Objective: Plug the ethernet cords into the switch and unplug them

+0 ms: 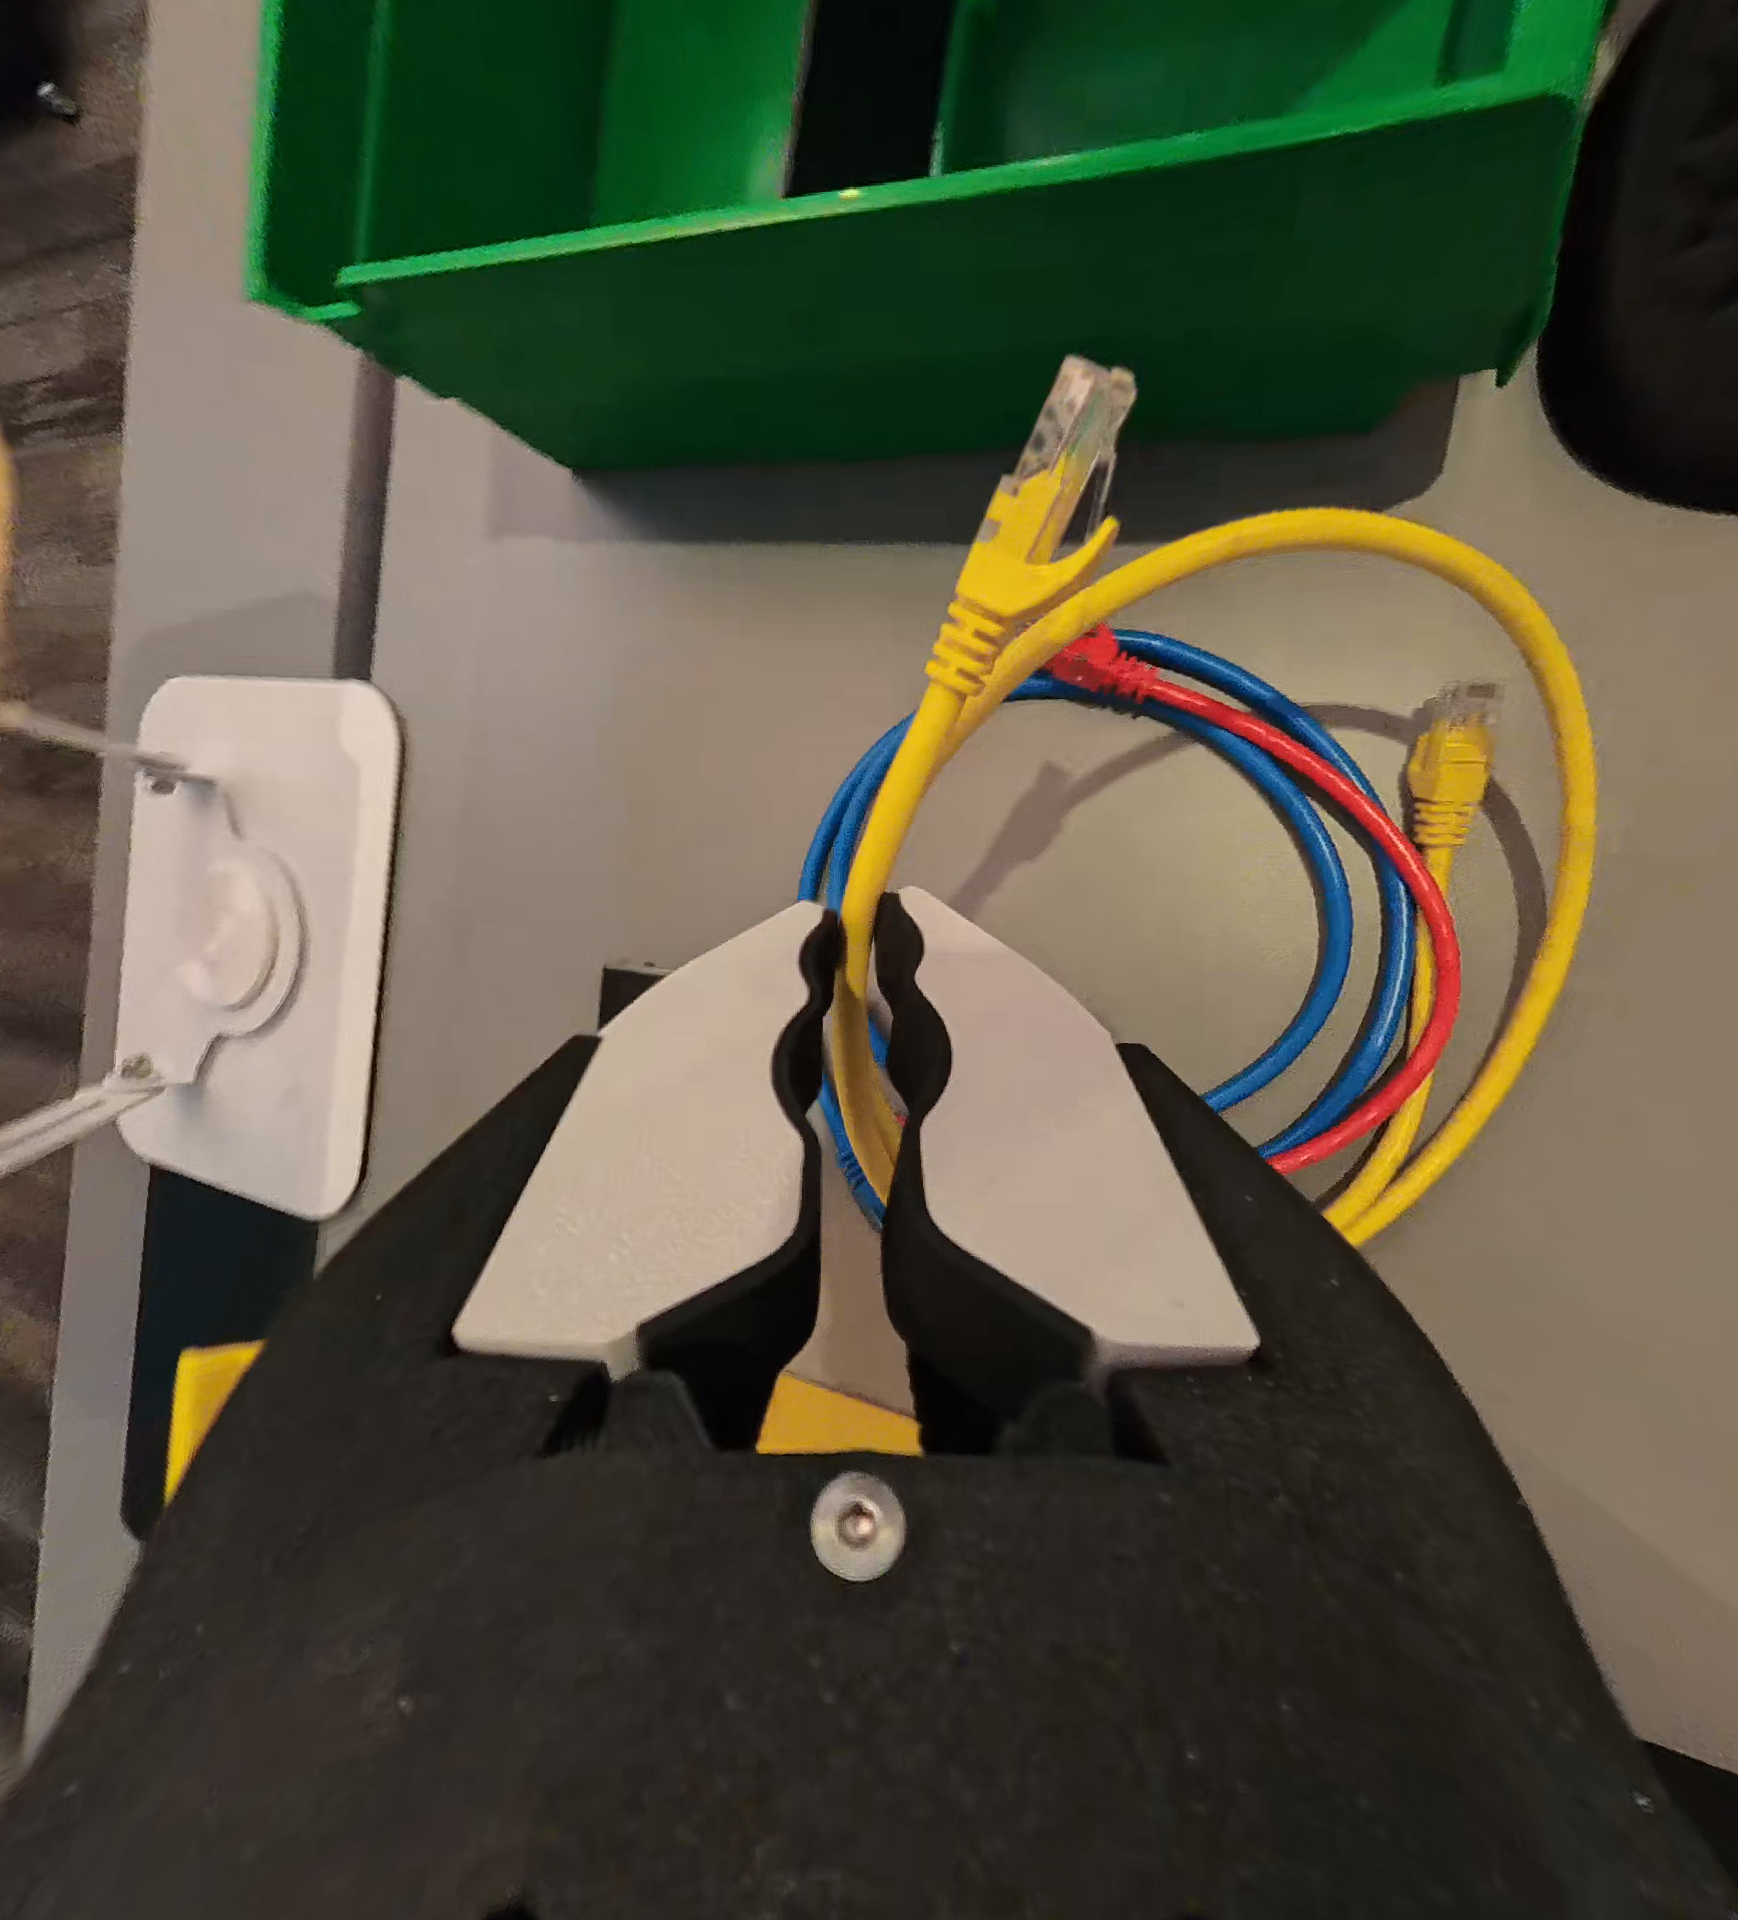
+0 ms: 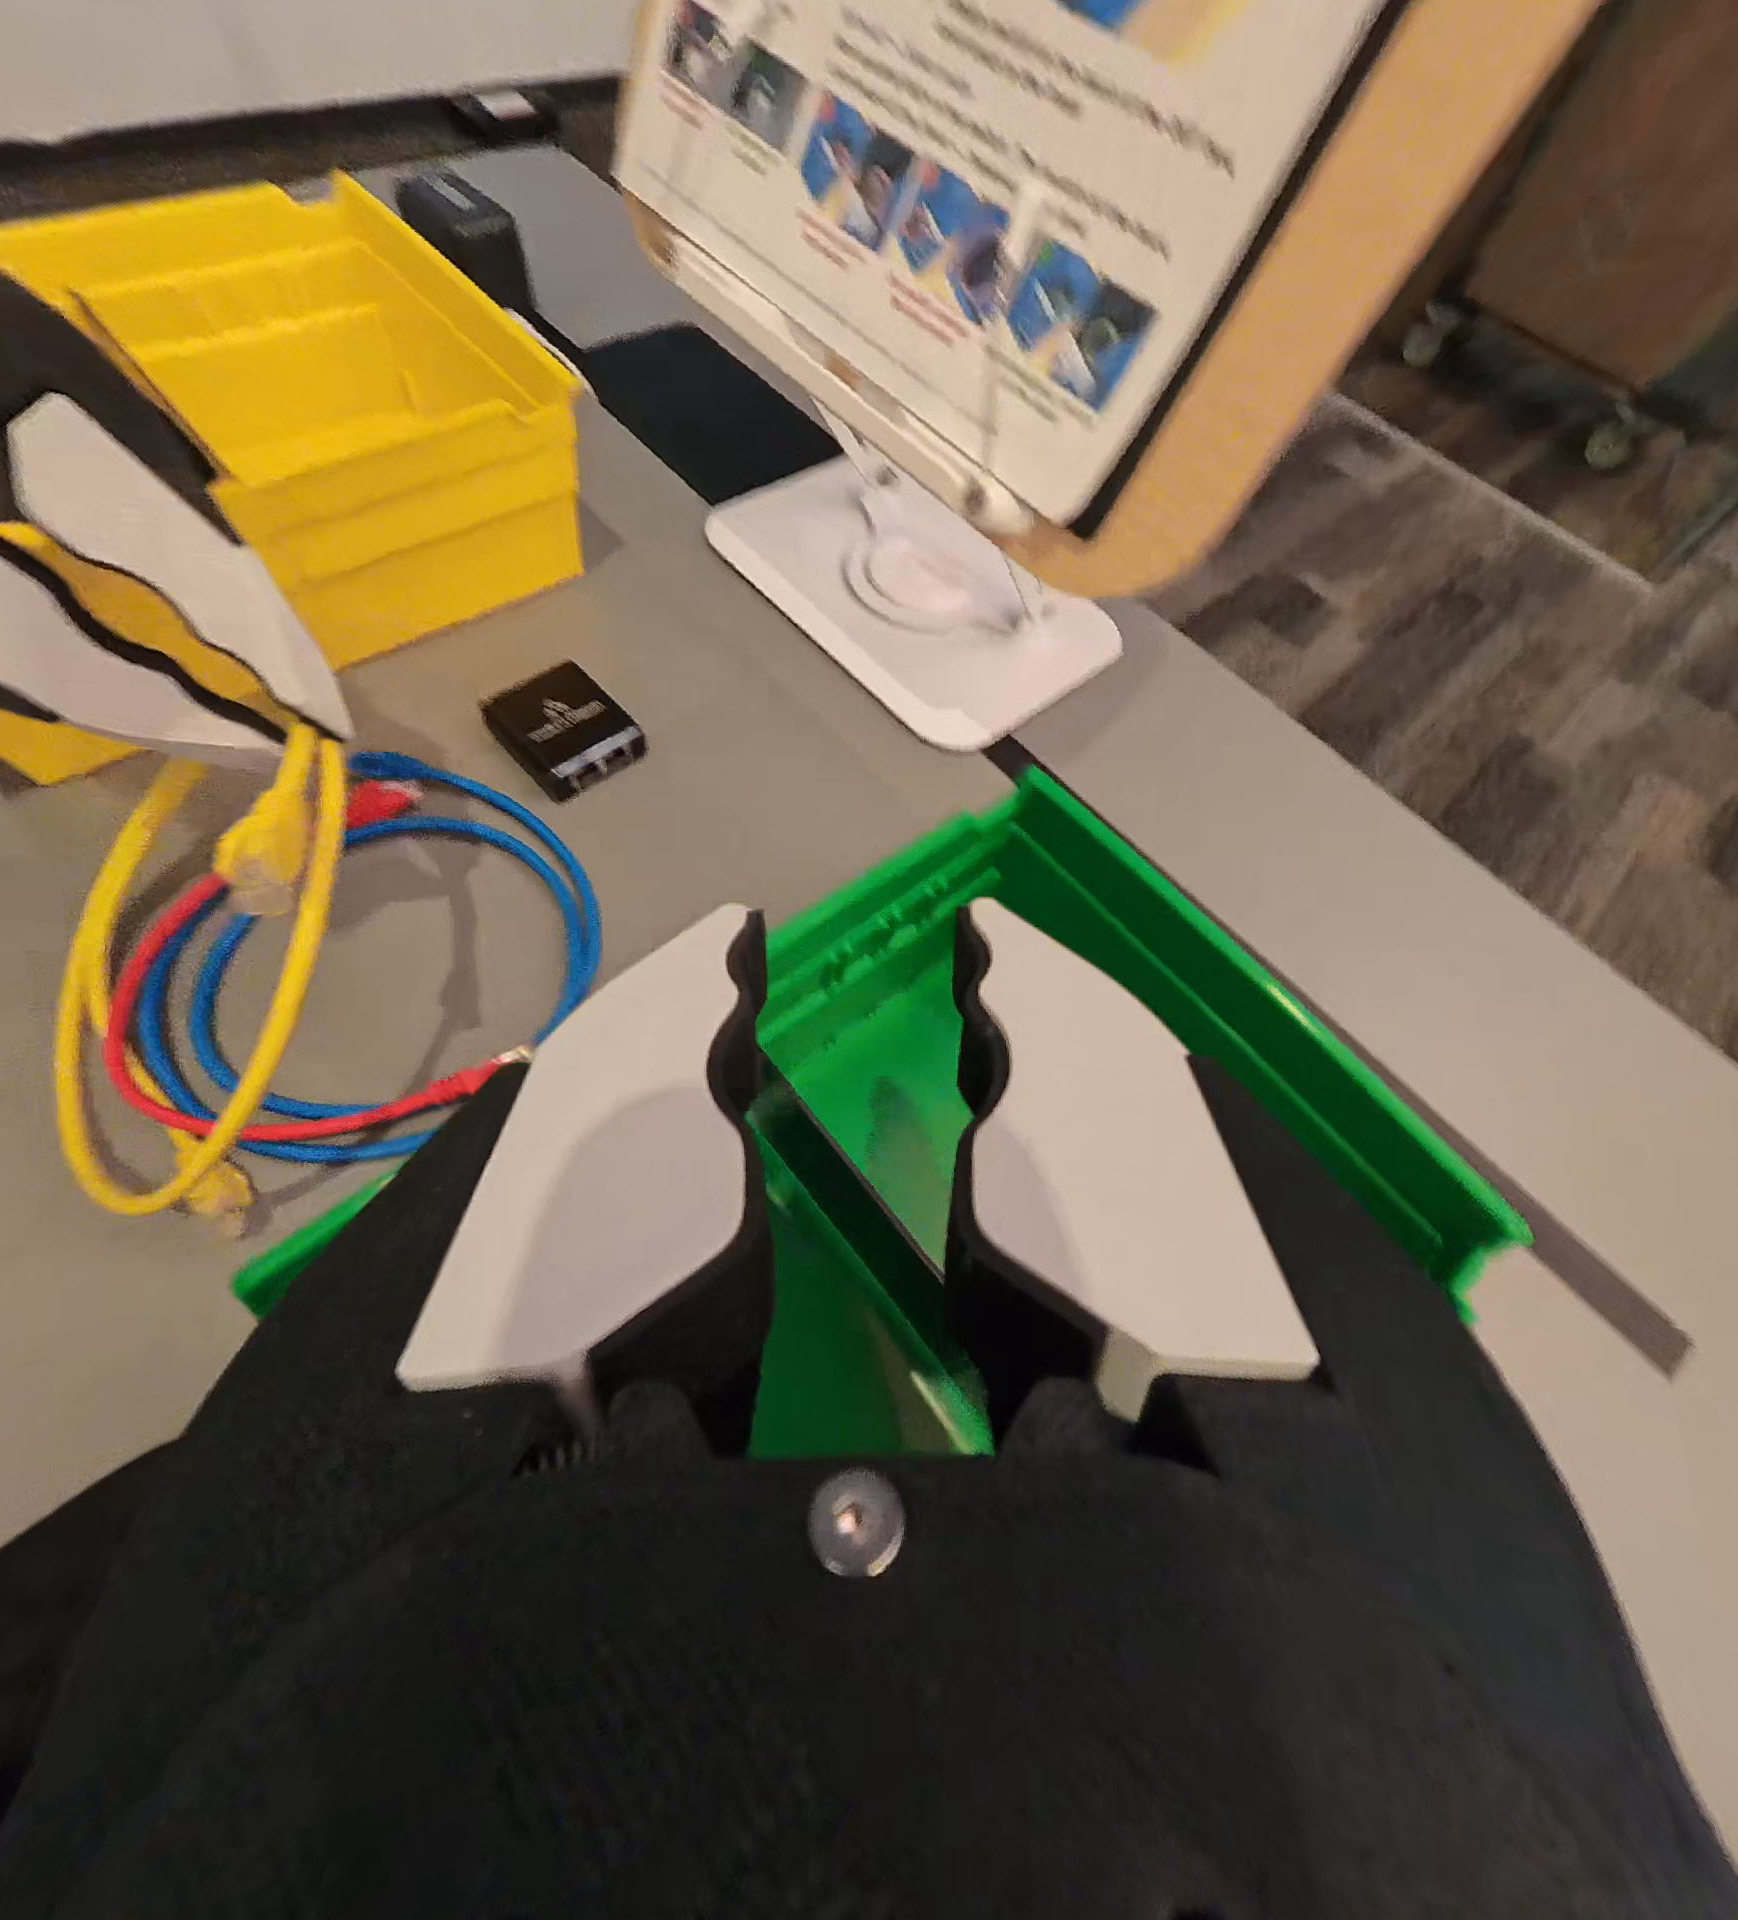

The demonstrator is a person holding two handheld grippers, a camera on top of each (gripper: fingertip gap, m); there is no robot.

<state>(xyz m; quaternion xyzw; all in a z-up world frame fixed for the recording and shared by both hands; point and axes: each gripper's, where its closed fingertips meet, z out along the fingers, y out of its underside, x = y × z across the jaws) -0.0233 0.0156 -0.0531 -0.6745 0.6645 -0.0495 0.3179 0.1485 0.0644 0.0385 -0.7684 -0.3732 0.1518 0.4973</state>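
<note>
My left gripper (image 1: 857, 920) is shut on the yellow ethernet cord (image 1: 891, 821), a little behind its plug (image 1: 1047, 488), which points up and away. The cord's other plug (image 1: 1452, 753) lies on the table. The blue cord (image 1: 1332, 883) and the red cord (image 1: 1405, 894) lie coiled on the grey table under it. In the right wrist view the left gripper (image 2: 309, 727) holds the yellow cord (image 2: 299, 956) at the left. The small black switch (image 2: 564, 727) sits on the table just right of it. My right gripper (image 2: 860, 925) is open and empty above the green bin (image 2: 1249, 1049).
The green bin (image 1: 844, 301) stands beyond the cords. A yellow bin (image 2: 345, 374) stands behind the switch. A tablet on a white stand (image 2: 958, 665) sits at the table's edge (image 2: 1364, 935), floor beyond. The stand's base (image 1: 252, 935) shows at left. The gap from one gripper's tips to the other's is roughly 20 cm. From my left tips it is roughly 12 cm to the small black switch (image 2: 564, 727); from my right, 25 cm.
</note>
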